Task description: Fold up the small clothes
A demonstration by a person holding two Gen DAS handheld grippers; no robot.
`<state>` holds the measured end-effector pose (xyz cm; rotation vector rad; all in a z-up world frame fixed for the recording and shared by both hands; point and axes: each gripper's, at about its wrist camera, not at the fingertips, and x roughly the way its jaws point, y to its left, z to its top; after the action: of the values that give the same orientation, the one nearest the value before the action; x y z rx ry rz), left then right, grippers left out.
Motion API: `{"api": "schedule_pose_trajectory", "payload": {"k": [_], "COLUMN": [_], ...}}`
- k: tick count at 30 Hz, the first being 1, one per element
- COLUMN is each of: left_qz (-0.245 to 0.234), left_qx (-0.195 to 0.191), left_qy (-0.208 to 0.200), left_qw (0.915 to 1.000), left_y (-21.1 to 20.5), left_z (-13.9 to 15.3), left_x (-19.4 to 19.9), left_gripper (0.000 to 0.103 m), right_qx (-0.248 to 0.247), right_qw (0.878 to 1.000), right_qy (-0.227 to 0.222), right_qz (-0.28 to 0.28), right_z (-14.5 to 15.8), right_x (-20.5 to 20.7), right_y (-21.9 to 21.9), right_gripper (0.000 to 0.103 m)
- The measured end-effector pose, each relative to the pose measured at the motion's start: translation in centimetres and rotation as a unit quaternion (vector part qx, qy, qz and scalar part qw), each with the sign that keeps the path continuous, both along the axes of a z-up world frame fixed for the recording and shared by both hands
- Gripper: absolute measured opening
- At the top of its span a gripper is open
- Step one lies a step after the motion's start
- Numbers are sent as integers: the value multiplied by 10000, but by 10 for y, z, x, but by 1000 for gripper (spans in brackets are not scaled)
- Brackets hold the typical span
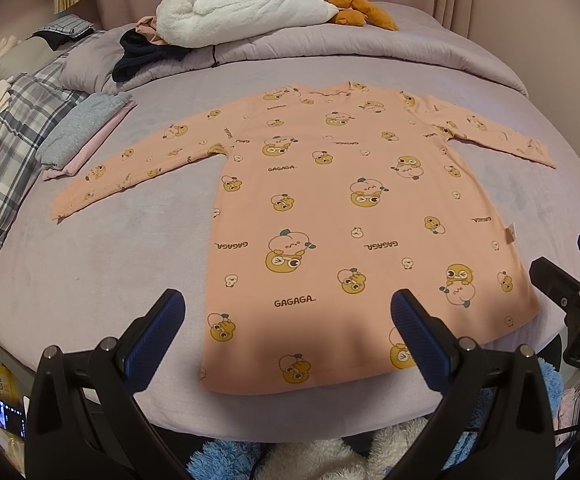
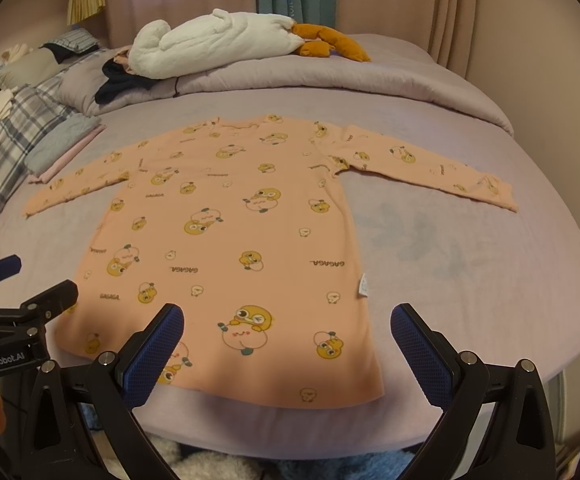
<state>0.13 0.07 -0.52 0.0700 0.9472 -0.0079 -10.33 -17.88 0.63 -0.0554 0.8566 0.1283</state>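
Judging by its look, the pink shirt (image 1: 330,208) is light and limp; pinch a sleeve cuff (image 2: 498,196). Your left gripper (image 1: 286,320) and right gripper (image 2: 286,332) are both spread, holding nothing.

Black left tongs (image 1: 288,336) and right tongs (image 2: 288,340), blue textured pads (image 2: 154,356), silver screws, GenRobot.AI lettering

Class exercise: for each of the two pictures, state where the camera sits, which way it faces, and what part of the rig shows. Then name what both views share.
Left wrist view: on the left gripper, near the bed's foot edge, facing the headboard over the peach long-sleeved cartoon-print shirt; its open blue-padded fingers show, the right gripper at the right edge.
Right wrist view: on the right gripper, facing likewise, further right; open fingers show, the left gripper at left.
Shared: shirt, lilac bedsheet, white plush goose.
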Motion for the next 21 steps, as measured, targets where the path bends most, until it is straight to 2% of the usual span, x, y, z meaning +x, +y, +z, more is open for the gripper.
{"api": "schedule_pose_trajectory", "payload": {"k": [21], "left_qz": [11], "left_qx": [-21], "left_qy": [45], "left_qw": [10000], "left_y": [0], "left_z": [-4], "left_x": [0], "left_gripper": [103], "right_qx": [-12], "right_qw": [10000], "right_qy": [26], "right_qz": [19], "right_z": [-2], "right_x": [-4], "right_y": [4], "right_gripper": [102]}}
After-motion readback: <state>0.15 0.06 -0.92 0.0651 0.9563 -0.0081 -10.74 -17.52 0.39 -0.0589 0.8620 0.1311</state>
